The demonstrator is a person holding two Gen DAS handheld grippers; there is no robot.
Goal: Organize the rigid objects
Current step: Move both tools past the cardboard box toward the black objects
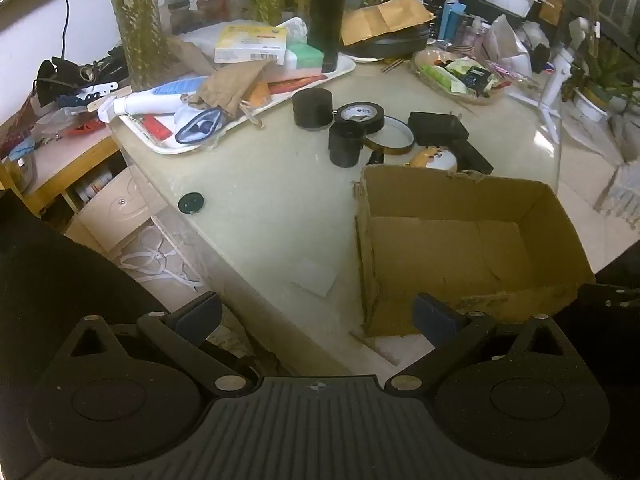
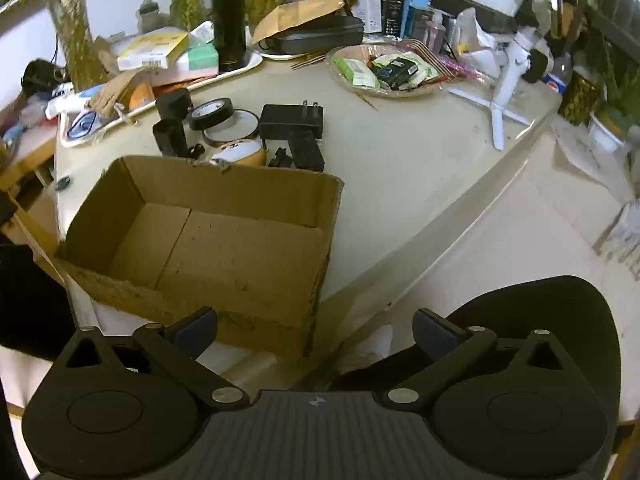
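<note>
L gripper (image 1: 316,316) apart, empty | R gripper (image 2: 314,330) apart, empty | black tape roll (image 2: 211,113): prob light, stiff; pinch rim | cardboard box (image 2: 224,176) empty

cardboard box (image 1: 472,248) on the table (image 1: 272,208); tape roll (image 1: 360,116) and adapter (image 1: 438,128) behind it.

Ahead of the left tongs, the far wall of the cardboard box (image 1: 460,196) hides the lower half of the round yellow-and-white toy (image 1: 434,159) and part of the small black adapter (image 1: 476,158). Far ahead, the black flask (image 1: 328,16) is cut off by the top edge. Beyond the right tongs, print on the snack packets in the basket (image 2: 384,70) is too small to read.
</note>
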